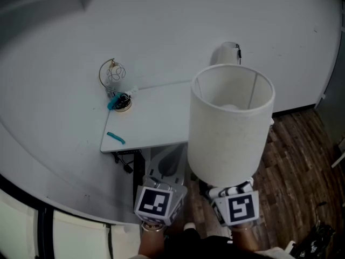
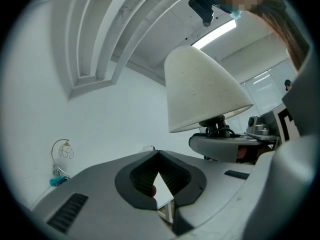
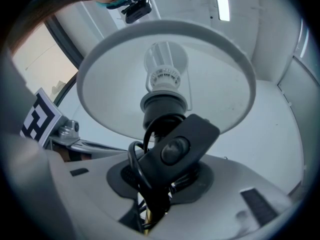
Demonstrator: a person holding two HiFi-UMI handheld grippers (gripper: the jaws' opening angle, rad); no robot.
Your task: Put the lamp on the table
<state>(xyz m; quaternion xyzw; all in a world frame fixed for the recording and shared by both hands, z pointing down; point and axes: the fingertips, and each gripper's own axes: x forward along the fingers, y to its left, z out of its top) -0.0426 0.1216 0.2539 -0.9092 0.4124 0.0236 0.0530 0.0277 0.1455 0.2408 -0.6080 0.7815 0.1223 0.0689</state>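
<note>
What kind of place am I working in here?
Likely an office or studio room, indoors: a small white table stands against a plain white wall, the floor is dark wood planks, and a strip light glows overhead.

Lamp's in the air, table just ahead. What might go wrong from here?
1. The right gripper clamps the lamp low on its stem, with the cord and switch bunched at the jaws; the grip may slip and the top-heavy lamp tip.
2. In the head view the lamp hides part of the table, so placement is half blind; the wire ornament might get knocked.
</note>
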